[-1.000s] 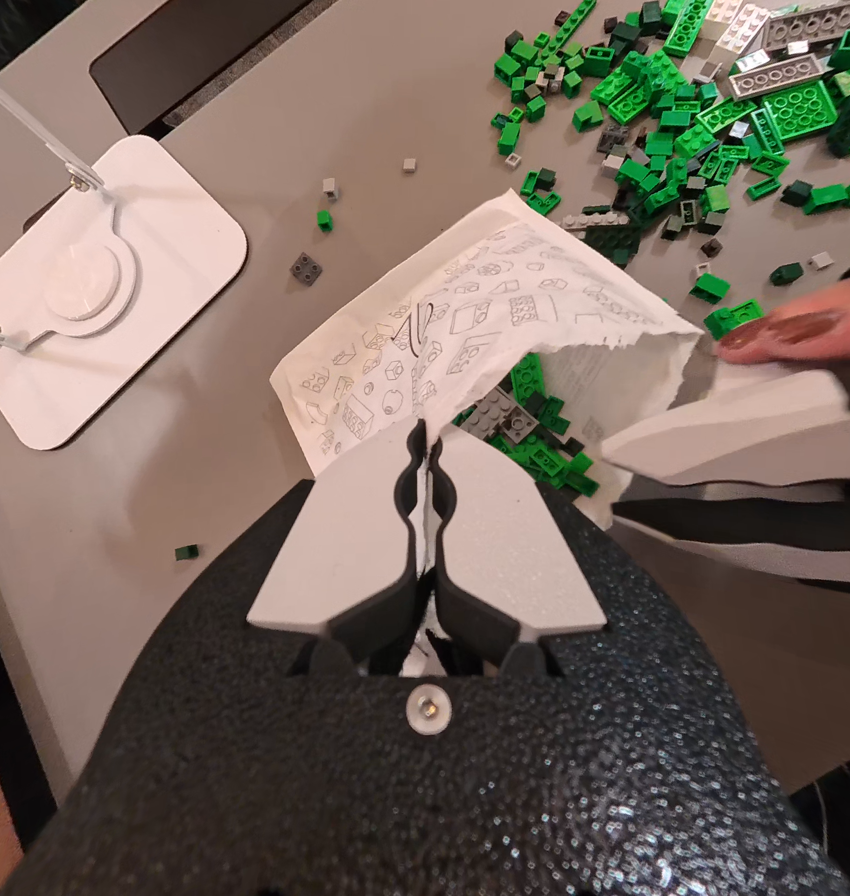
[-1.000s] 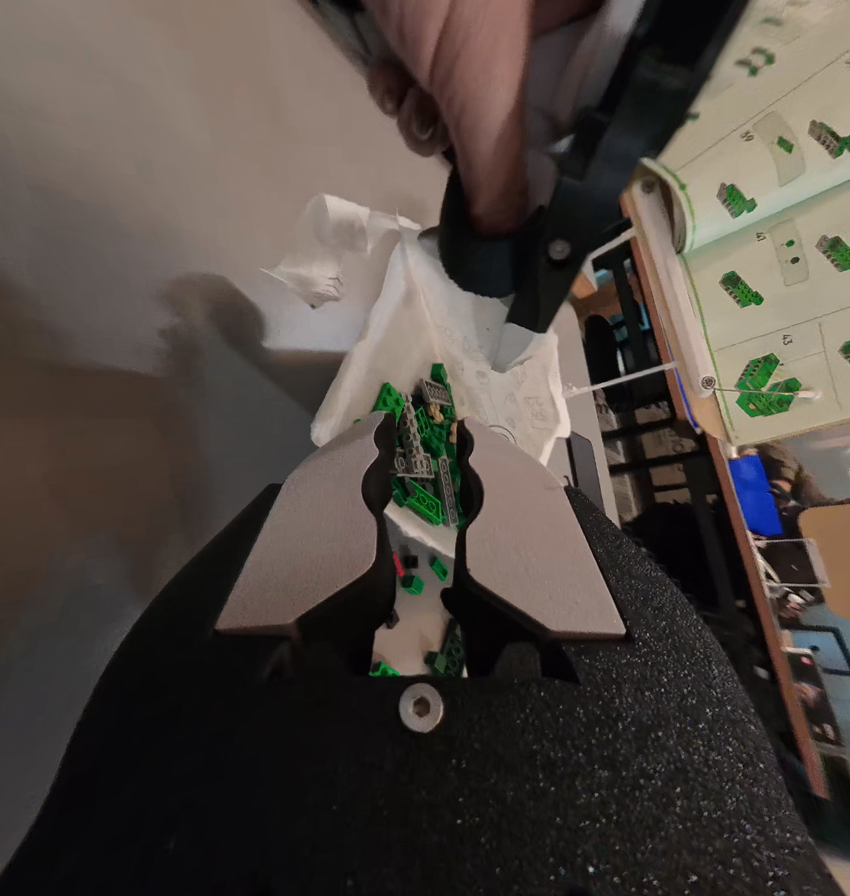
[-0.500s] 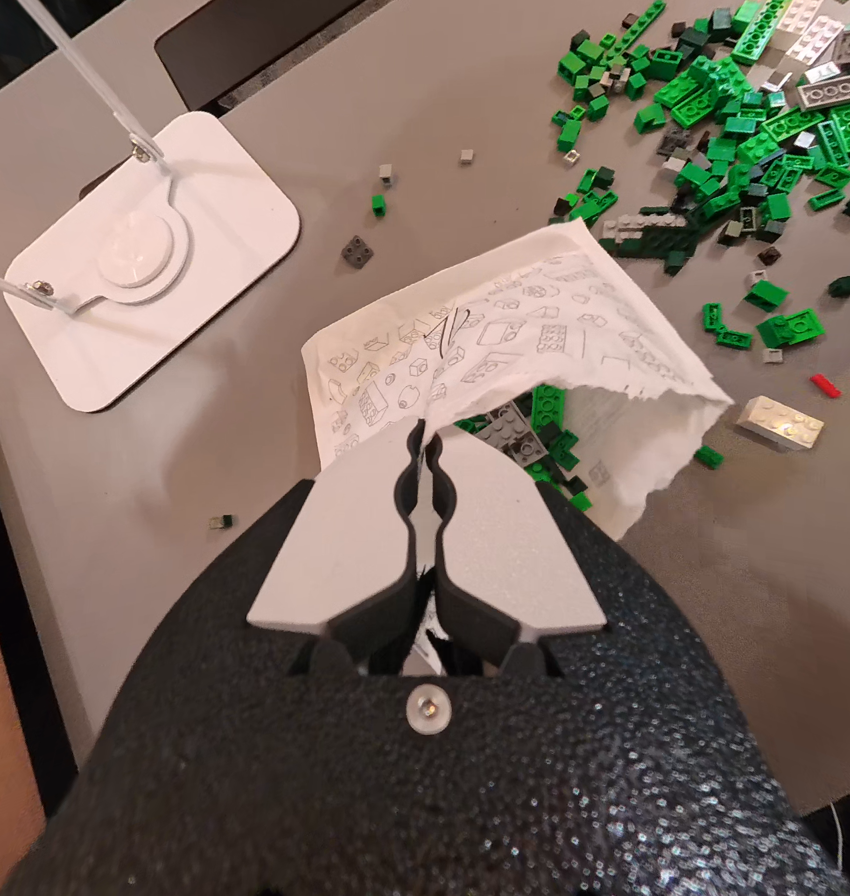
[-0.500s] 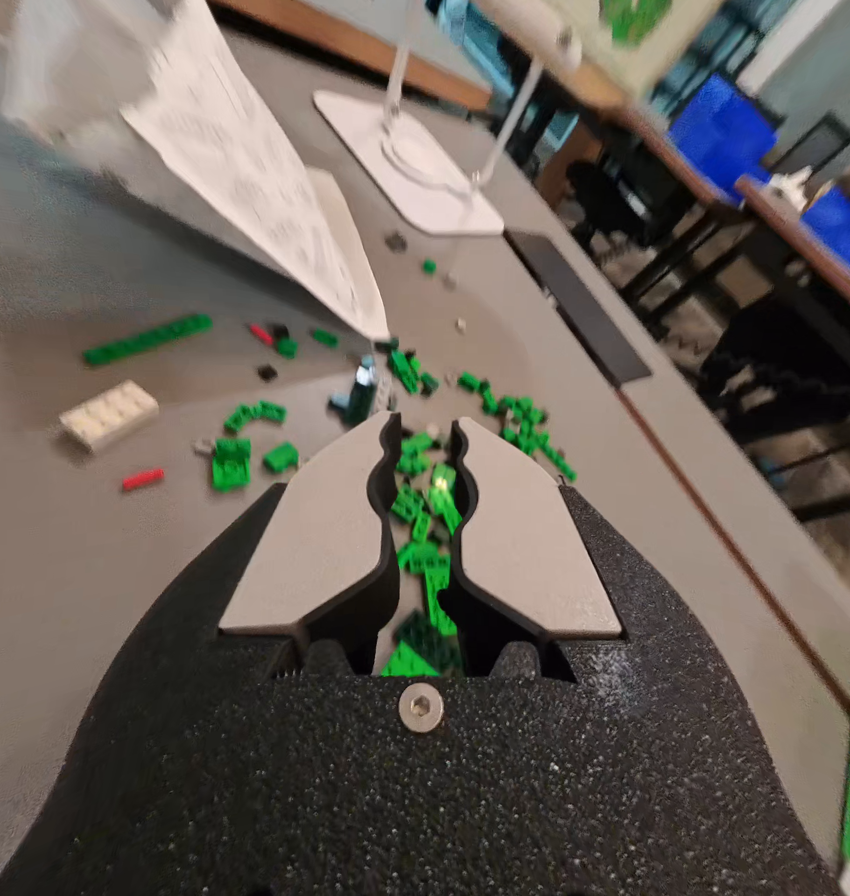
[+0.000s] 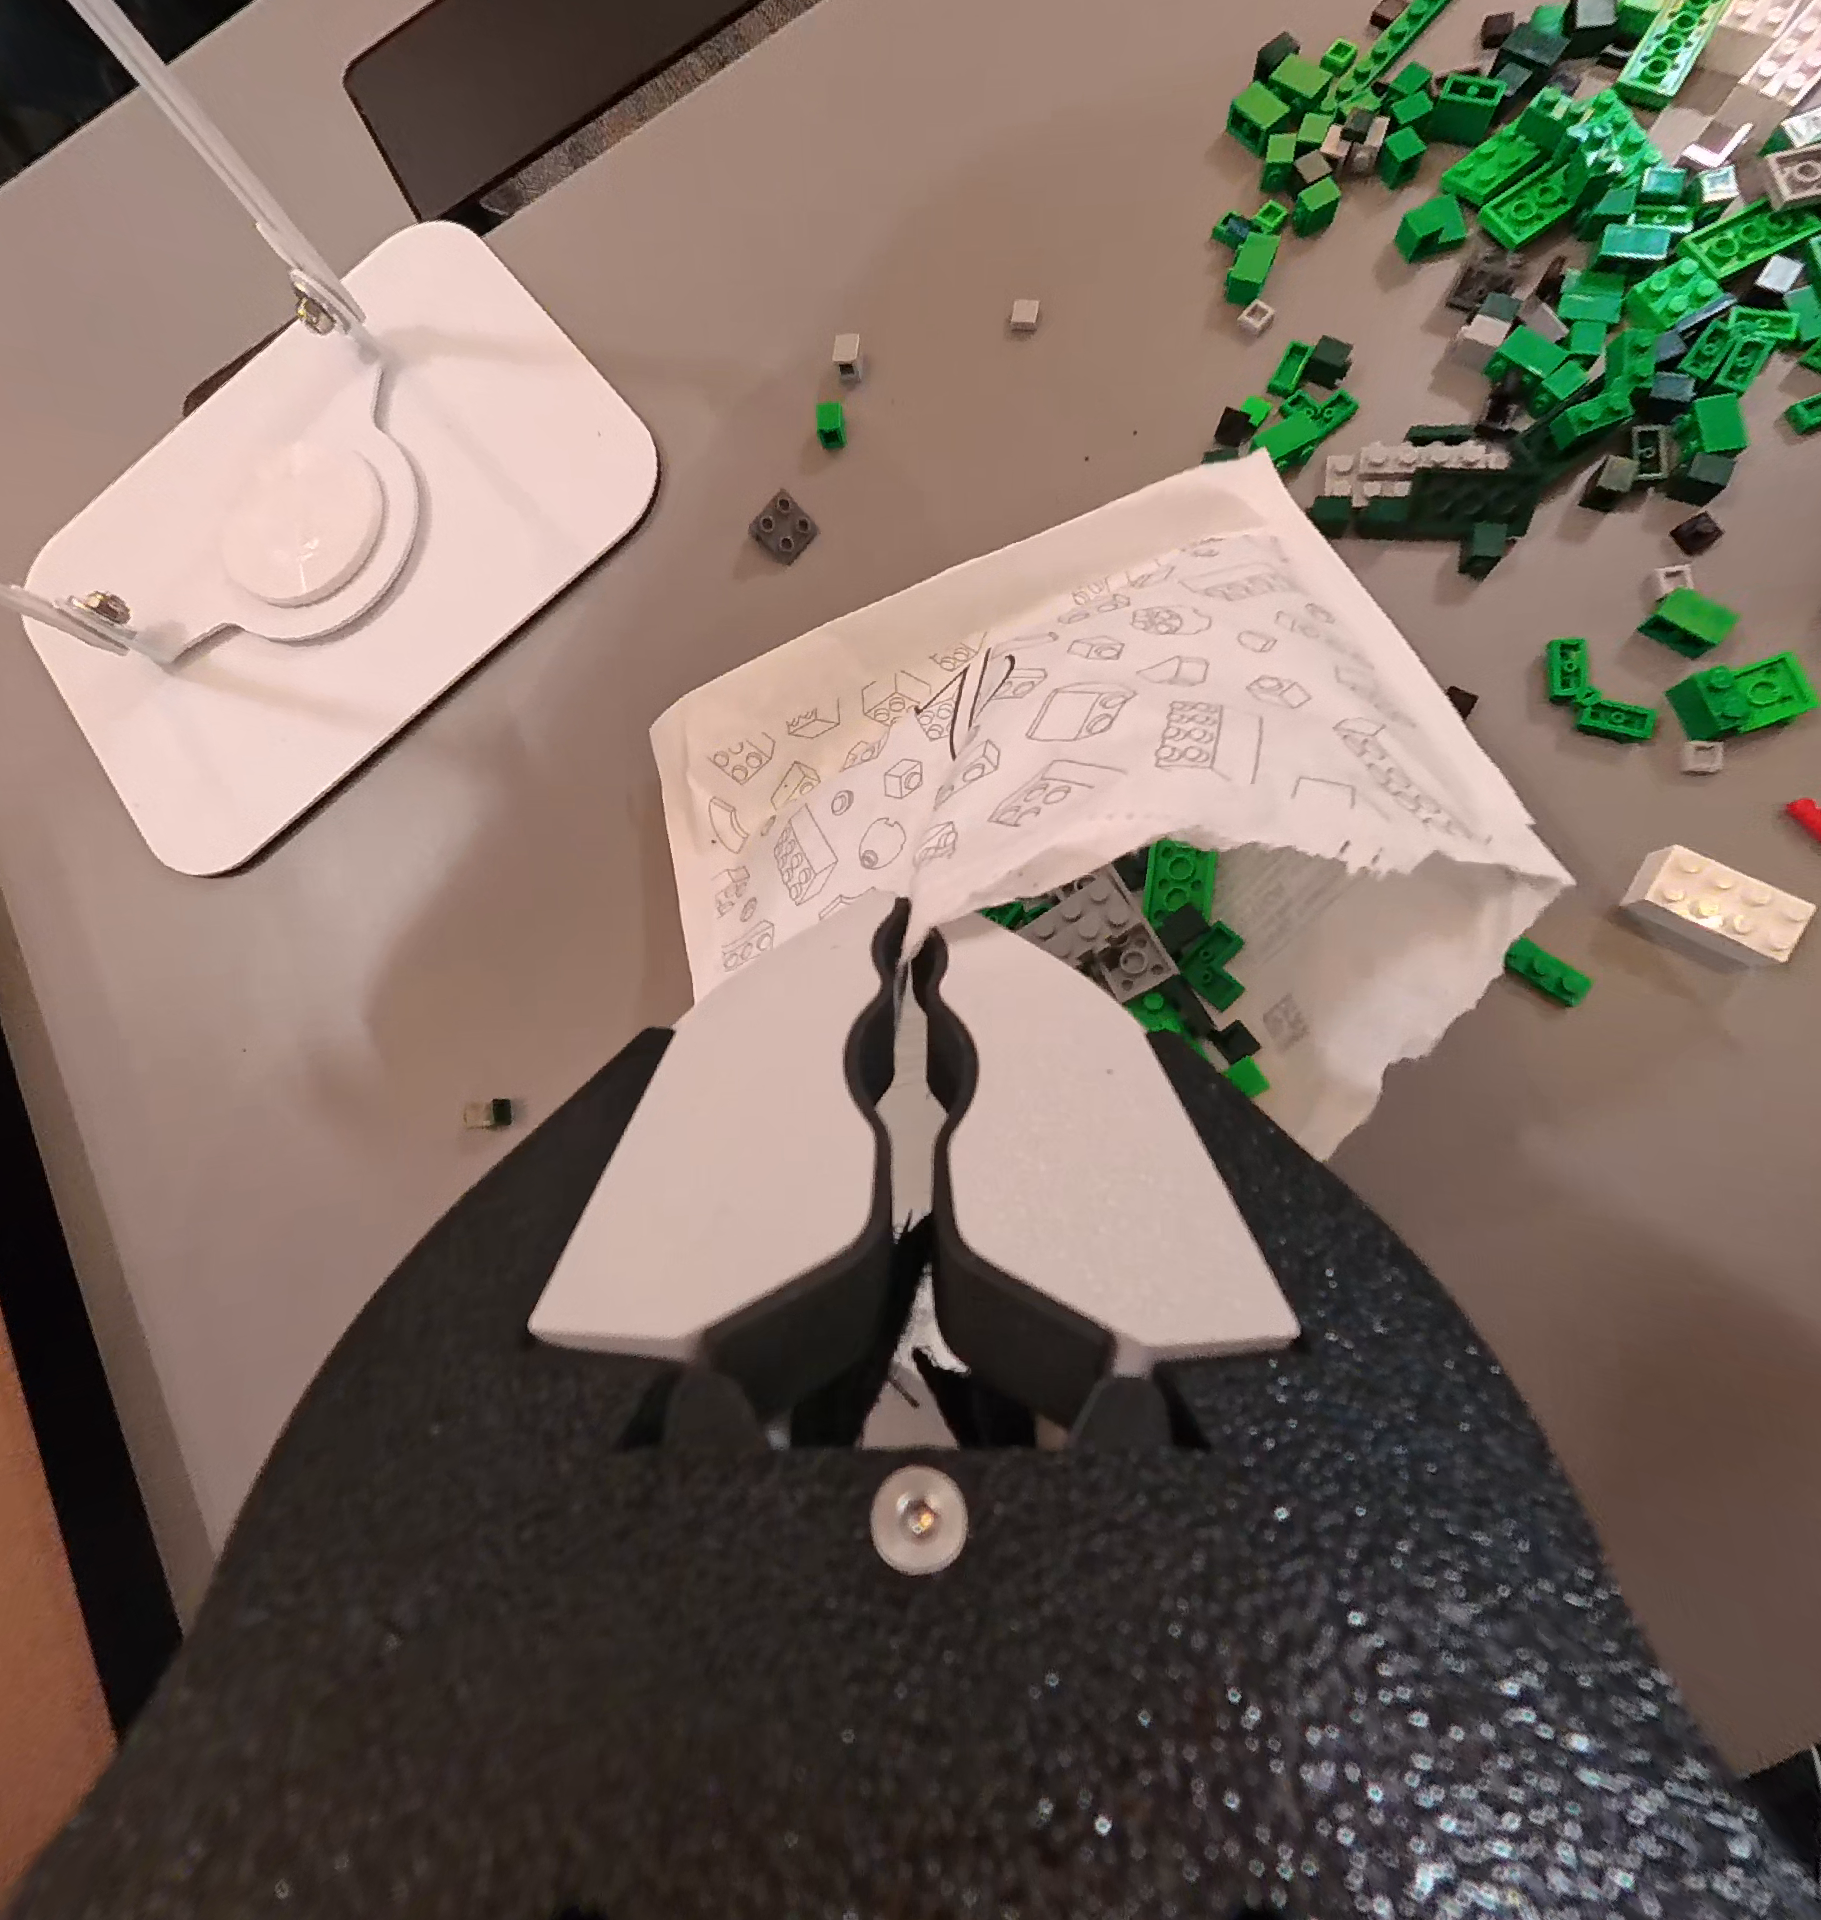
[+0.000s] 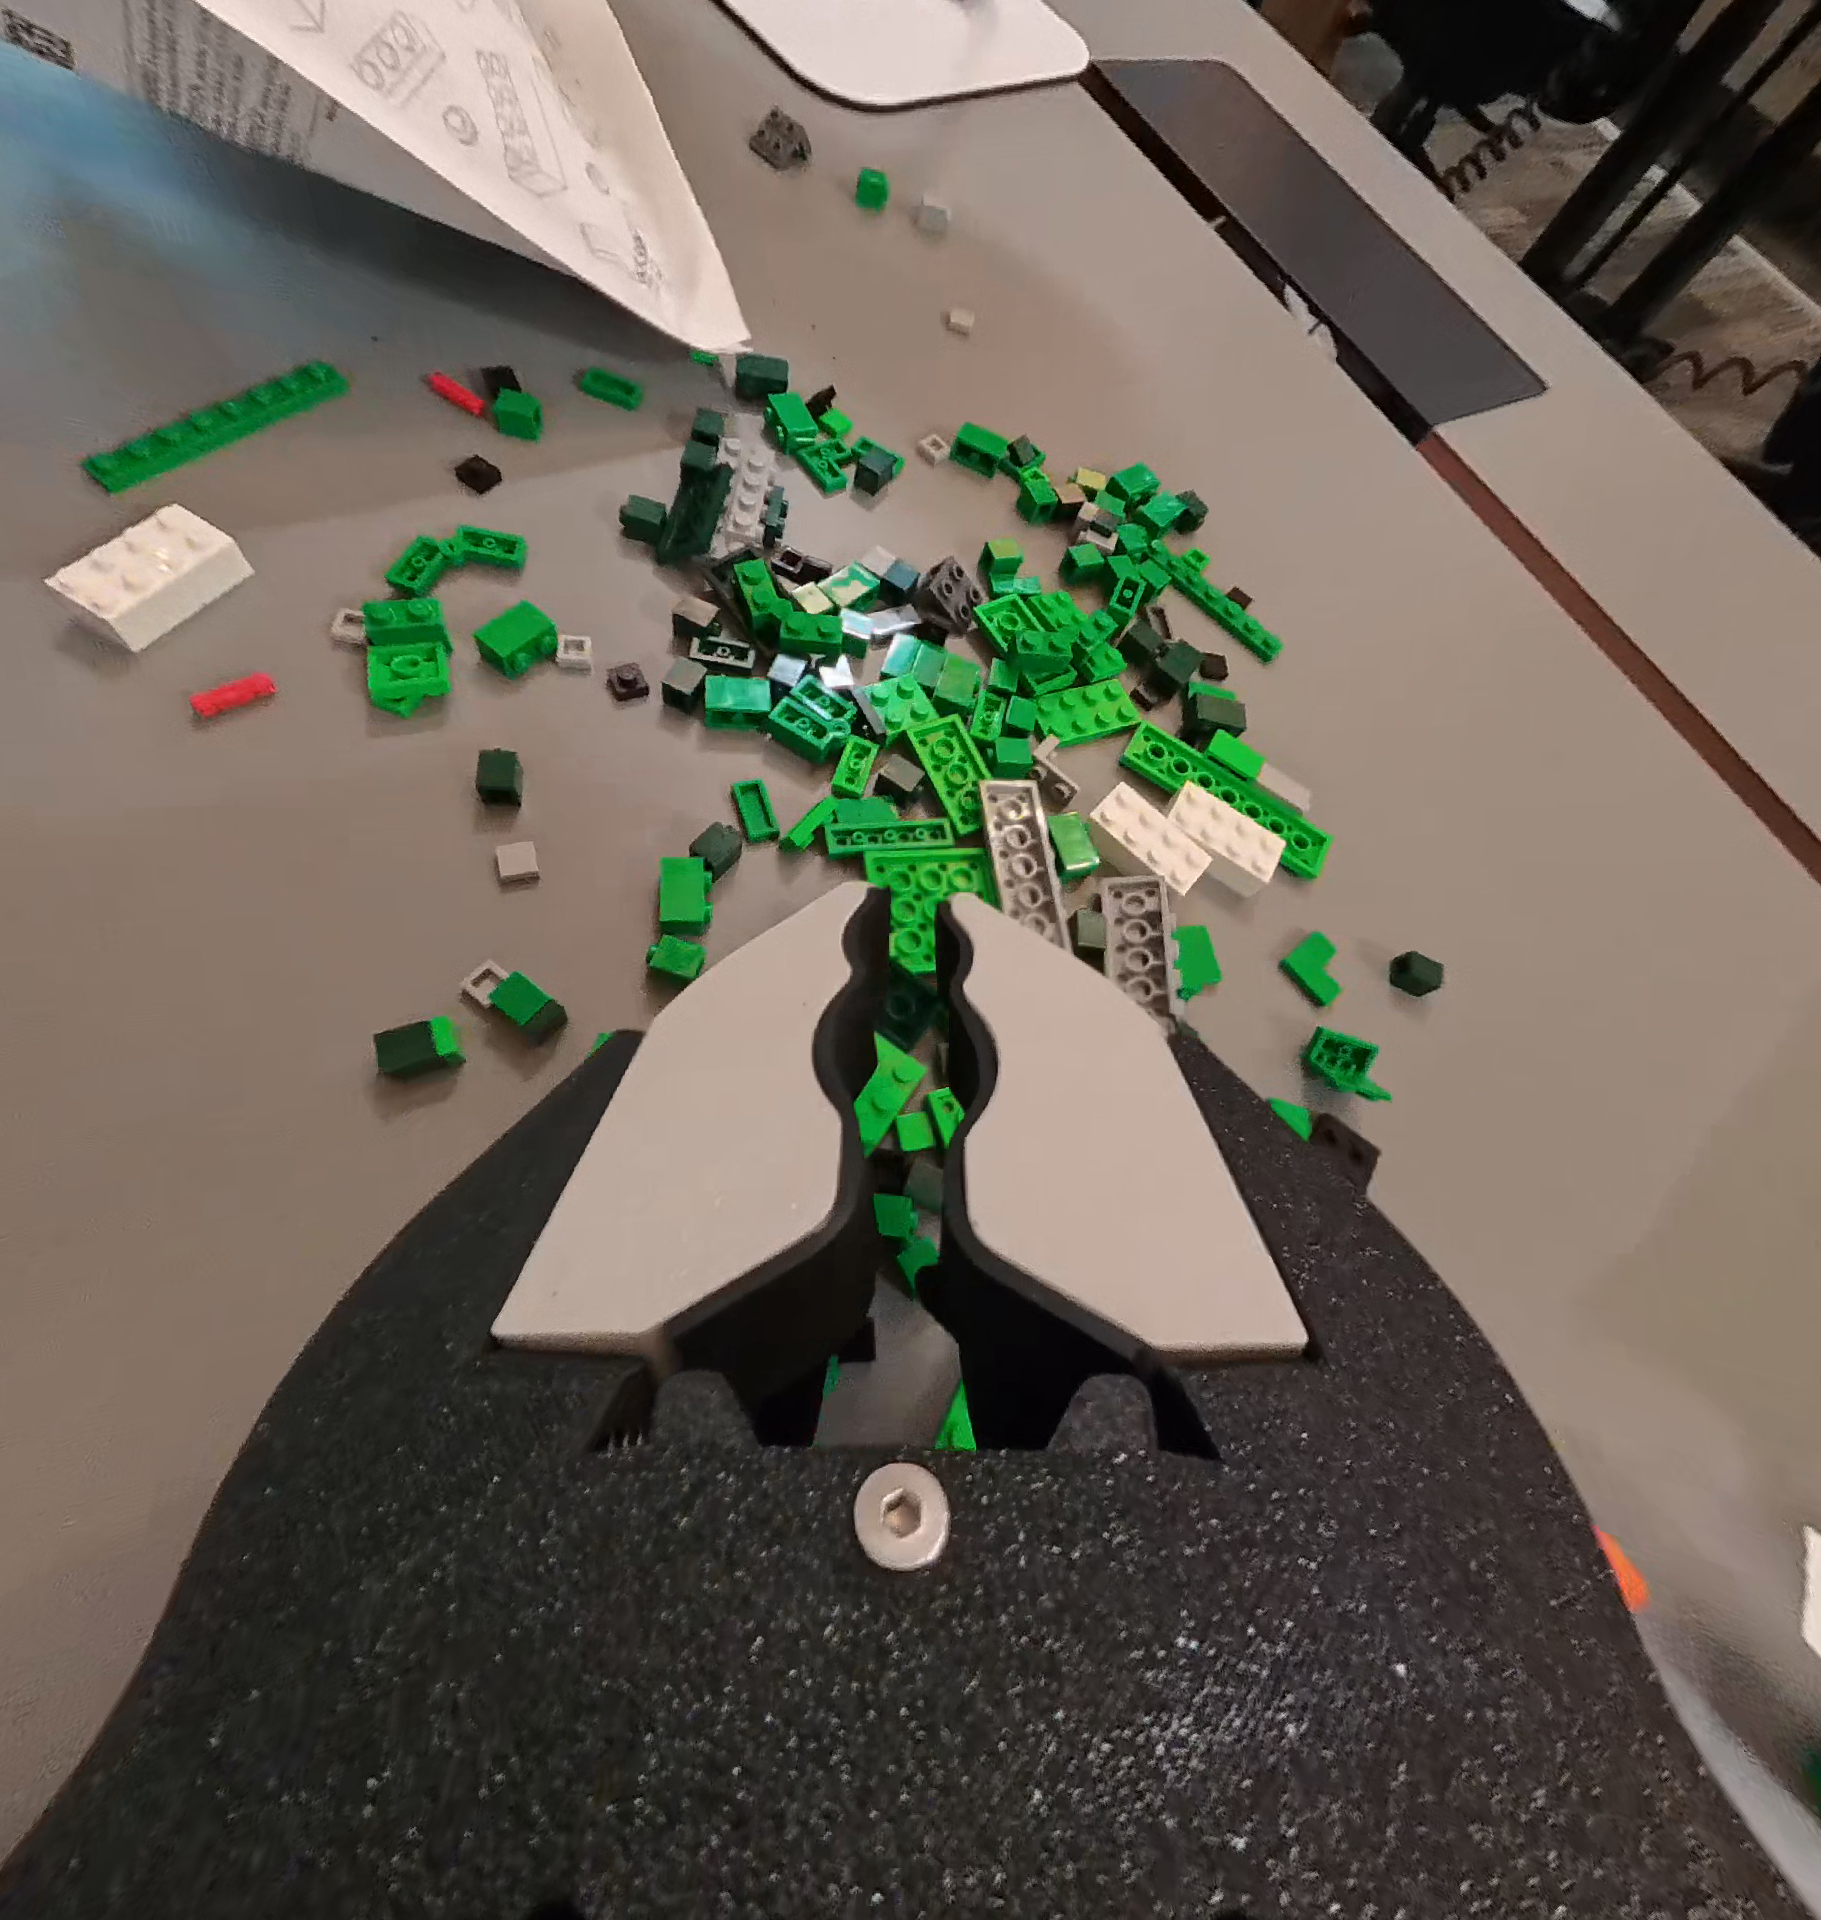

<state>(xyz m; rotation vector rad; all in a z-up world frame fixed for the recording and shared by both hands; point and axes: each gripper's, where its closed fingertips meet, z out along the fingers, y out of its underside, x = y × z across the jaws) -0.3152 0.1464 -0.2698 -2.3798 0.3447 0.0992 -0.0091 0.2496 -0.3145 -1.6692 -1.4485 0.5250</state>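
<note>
My left gripper (image 5: 908,920) is shut on the torn edge of a white paper bag (image 5: 1145,727) printed with brick outlines, holding it tilted with its mouth open to the right. Several green and grey bricks (image 5: 1145,935) lie inside the mouth. My right gripper (image 6: 908,914) is empty and almost shut, with a thin gap. It hovers low over a pile of green, grey and white bricks (image 6: 937,675) on the grey table. The bag's corner (image 6: 532,135) shows at the upper left of the right wrist view. The same pile (image 5: 1612,260) shows at the top right of the left wrist view.
A white stand base (image 5: 334,540) with thin rods sits at the far left. A dark inset panel (image 6: 1321,239) lies near the table edge. A white 2x4 brick (image 6: 147,577), a long green plate (image 6: 215,424) and small red pieces (image 6: 233,694) lie apart from the pile. About 35 cm separates my left fingertips from my right. Measured from the fingertips, the long green plate (image 6: 215,424) is 15 cm or so from the left gripper and 20 cm from the right.
The right gripper left the bag's mouth, swung over the brick pile and narrowed its gap. The left gripper kept hold of the bag and drew it back a little.
</note>
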